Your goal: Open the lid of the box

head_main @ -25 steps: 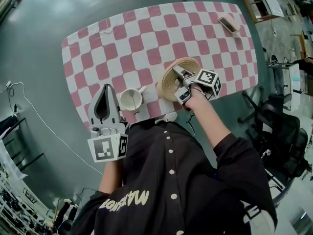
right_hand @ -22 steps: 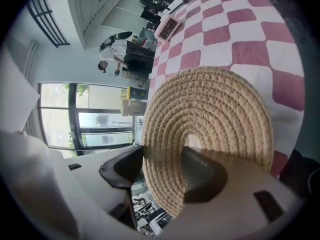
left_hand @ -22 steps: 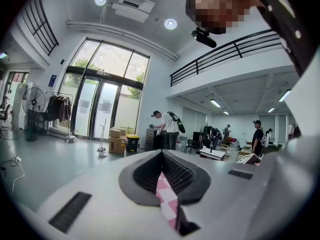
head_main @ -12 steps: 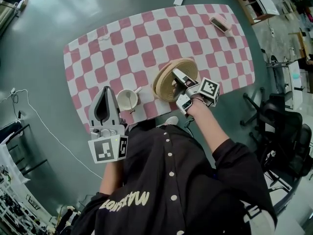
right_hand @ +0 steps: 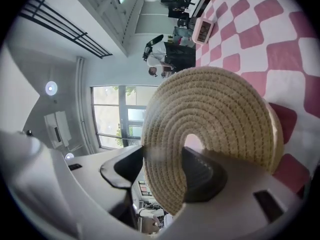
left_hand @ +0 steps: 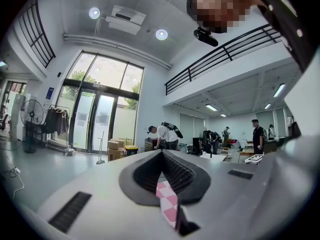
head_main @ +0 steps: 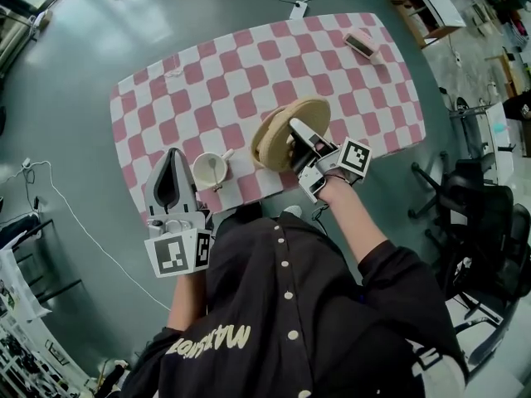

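A round woven lid (head_main: 272, 142) stands tilted on edge above the pink-and-white checked table (head_main: 207, 81). My right gripper (head_main: 292, 139) is shut on the lid's near rim. In the right gripper view the coiled lid (right_hand: 215, 119) fills the gap, and both pads (right_hand: 202, 171) press on it. A beige rim (right_hand: 274, 129) behind the lid looks like the box itself. My left gripper (head_main: 172, 160) hovers at the table's near left edge, beside a white cup (head_main: 210, 171). It is shut and holds nothing. Its closed tips (left_hand: 162, 151) point level into the room.
A small pink-and-white object (head_main: 359, 42) lies at the table's far right corner. A white adapter with a cable (head_main: 296, 8) sits on the floor beyond the table. An office chair (head_main: 473, 214) stands to the right. People stand far off in the hall.
The right gripper has risen with the lid and tipped it more steeply on edge. The left gripper has lifted slightly near the cup.
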`<action>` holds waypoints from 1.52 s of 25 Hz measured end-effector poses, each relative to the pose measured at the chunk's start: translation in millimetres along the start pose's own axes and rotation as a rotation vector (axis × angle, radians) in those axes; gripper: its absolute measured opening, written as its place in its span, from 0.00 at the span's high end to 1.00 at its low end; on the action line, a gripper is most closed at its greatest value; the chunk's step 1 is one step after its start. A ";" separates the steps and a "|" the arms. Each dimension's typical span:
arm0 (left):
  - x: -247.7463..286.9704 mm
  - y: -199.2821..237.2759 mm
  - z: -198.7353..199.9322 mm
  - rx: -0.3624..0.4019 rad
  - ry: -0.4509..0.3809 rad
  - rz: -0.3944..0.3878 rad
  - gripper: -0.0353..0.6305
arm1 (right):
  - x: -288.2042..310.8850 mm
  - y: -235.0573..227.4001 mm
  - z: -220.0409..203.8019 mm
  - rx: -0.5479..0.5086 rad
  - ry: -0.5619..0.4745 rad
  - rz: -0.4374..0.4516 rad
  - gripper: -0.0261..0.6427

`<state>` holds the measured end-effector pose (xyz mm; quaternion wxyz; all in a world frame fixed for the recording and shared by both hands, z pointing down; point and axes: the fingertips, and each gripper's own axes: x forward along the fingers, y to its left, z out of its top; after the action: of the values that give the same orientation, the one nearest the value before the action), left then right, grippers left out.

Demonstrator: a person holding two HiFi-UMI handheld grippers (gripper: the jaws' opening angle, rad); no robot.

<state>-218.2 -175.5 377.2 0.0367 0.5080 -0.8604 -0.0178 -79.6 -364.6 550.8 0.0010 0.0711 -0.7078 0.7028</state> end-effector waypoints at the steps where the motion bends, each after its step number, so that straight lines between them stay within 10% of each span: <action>1: -1.2 0.4 2.1 0.003 -0.006 0.005 0.93 | -0.7 6.3 -0.1 -0.010 0.004 0.021 0.59; 17: -8.9 -12.9 29.2 0.029 -0.090 -0.001 0.93 | -43.5 151.9 16.8 -0.348 -0.013 0.363 0.59; 38: -0.2 -26.3 54.6 0.054 -0.157 -0.028 0.93 | -130.4 240.0 73.8 -0.999 -0.355 0.193 0.59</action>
<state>-199.5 -188.3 320.9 -0.0449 0.5176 -0.8537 -0.0351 32.2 -424.6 297.9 -0.1494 0.1145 -0.9486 0.2544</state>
